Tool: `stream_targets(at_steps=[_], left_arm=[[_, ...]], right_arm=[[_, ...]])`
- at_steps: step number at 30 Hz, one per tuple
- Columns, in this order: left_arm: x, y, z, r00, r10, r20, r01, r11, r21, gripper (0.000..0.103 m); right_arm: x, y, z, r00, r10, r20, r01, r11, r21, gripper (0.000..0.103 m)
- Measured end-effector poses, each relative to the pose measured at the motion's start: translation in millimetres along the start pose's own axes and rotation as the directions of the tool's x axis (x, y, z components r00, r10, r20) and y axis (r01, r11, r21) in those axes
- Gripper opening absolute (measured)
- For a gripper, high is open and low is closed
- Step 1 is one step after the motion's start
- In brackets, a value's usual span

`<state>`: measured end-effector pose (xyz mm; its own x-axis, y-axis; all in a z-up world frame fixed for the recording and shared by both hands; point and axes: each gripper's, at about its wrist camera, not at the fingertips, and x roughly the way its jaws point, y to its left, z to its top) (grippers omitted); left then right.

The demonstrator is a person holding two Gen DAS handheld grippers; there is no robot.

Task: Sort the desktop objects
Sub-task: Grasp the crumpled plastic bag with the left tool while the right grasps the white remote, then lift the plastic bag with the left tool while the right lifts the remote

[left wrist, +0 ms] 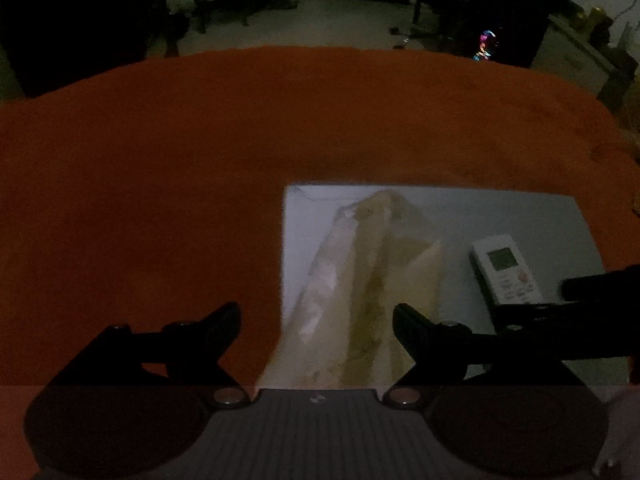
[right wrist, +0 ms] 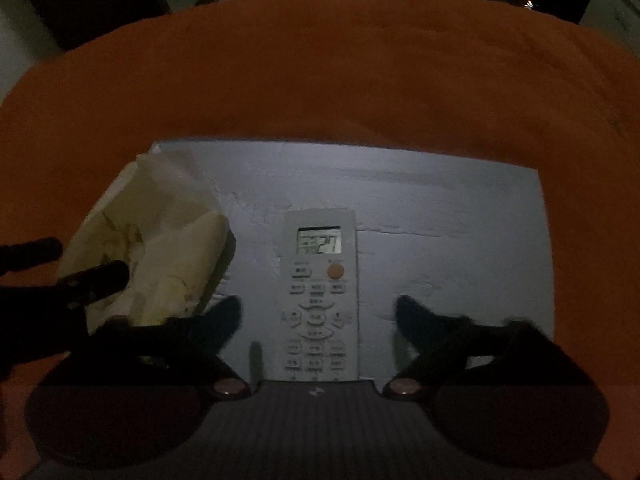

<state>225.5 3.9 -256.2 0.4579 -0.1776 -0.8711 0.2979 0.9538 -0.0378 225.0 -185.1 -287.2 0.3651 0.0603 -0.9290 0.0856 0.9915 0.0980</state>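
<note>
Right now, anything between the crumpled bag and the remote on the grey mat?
No. In the right wrist view, only a bare strip of grey mat separates the crumpled bag from the remote; they lie apart, not touching.

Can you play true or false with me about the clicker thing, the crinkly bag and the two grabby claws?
1. The remote lies on the grey board. True.
2. The right gripper is squeezing the remote. False: its fingers stand apart on either side, not touching it.
3. The crumpled bag lies between the left gripper's fingers. True.
4. The cloth under the board is blue. False: it is orange.
5. The remote's screen is blank. False: digits show on it.
</note>
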Motion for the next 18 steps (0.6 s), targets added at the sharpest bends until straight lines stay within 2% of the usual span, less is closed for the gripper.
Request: stream_targets(at_steps=[1,3,5,9,10,11,13,18], left_arm=[[2.0,0.0,-0.8,1.0,-0.02,-0.01,0.02,1.0,-0.005,0.082],[7.7,-0.2,-2.8,0.998,-0.056,-0.019,0.055,0.998,-0.026,0.082],[12.9,1.0,-4.8,0.998,-0.052,-0.036,0.05,0.998,-0.04,0.082],[14.9,-4.2,-6.5,0.998,-0.036,-0.046,0.036,0.999,0.01,0.082],[16.0,-5.9,-6.1,0.998,-0.032,-0.055,0.034,0.999,0.025,0.082],[17.3,-7.6,-6.0,0.998,-0.027,-0.064,0.029,0.999,0.04,0.082],[19.4,-11.1,-5.4,0.997,-0.012,-0.082,0.017,0.998,0.066,0.082],[18.8,-14.9,-1.0,0.992,-0.029,-0.126,0.044,0.992,0.117,0.082]], right_arm=[[2.3,0.6,-0.8,1.0,-0.004,-0.009,0.004,1.0,-0.007,0.067],[4.5,0.6,-2.2,1.0,-0.009,-0.023,0.009,1.0,-0.006,0.066],[6.6,0.6,-3.8,0.999,-0.011,-0.033,0.011,1.0,-0.007,0.066],[8.2,0.6,-7.0,0.999,-0.035,-0.031,0.033,0.998,-0.058,0.067],[7.4,-0.4,-7.3,0.999,-0.043,-0.028,0.041,0.997,-0.069,0.061],[5.5,-1.4,-8.6,0.998,-0.056,-0.026,0.054,0.996,-0.076,0.05],[1.1,-4.2,-13.1,0.999,-0.051,-0.016,0.05,0.996,-0.076,0.049],[-10.3,-11.6,-22.8,1.0,0.001,-0.008,-0.001,0.999,-0.051,0.049]])
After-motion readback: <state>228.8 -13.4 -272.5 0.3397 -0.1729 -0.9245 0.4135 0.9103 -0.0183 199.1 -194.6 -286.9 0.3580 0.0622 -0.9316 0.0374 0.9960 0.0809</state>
